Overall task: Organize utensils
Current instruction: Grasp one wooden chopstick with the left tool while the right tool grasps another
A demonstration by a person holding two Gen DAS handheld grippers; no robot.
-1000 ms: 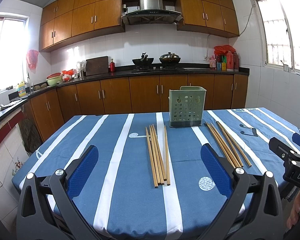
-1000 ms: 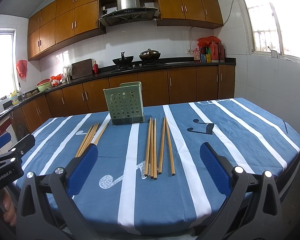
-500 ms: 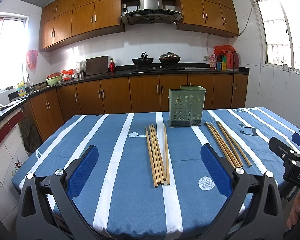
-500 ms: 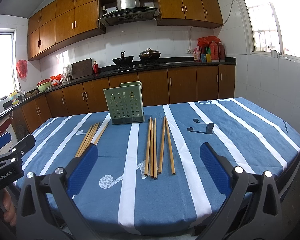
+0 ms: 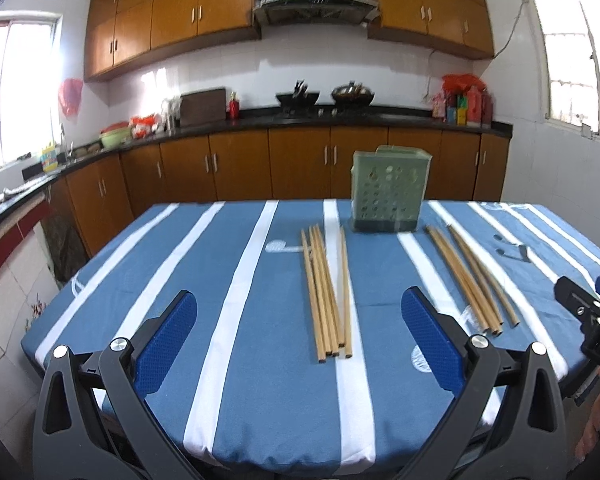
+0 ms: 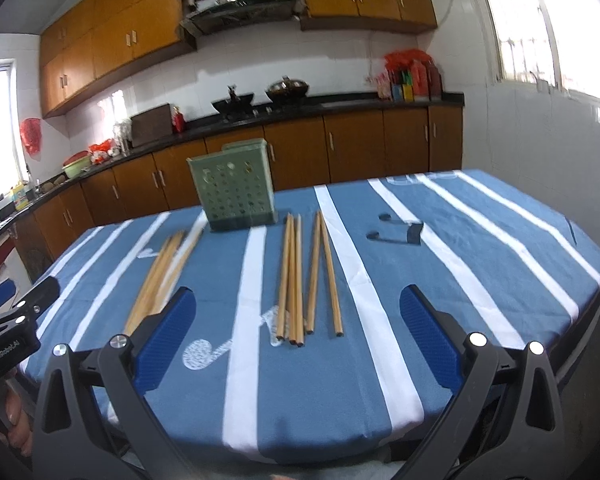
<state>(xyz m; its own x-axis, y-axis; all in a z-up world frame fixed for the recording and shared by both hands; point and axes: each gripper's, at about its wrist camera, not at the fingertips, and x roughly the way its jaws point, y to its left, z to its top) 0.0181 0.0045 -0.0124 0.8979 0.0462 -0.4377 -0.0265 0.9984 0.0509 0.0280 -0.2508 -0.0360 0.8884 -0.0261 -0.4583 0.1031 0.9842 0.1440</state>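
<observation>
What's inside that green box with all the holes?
Nothing pokes out of the top of the green holder, and all the chopsticks lie on the striped tablecloth. Its walls hide the inside, so whether something small sits at the bottom cannot be told.

Both grippers hanging spread wide, gripping nothing.
The left gripper (image 5: 300, 336) and right gripper (image 6: 298, 334) are pointing forward, blue-padded fingers (image 5: 166, 344) far apart; a hand (image 6: 14, 416) is gripping the left handle.

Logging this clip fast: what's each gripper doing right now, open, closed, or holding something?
Left gripper: open, holding nothing, above the table edge.
Right gripper: open, holding nothing; chopsticks lie untouched ahead.
</observation>
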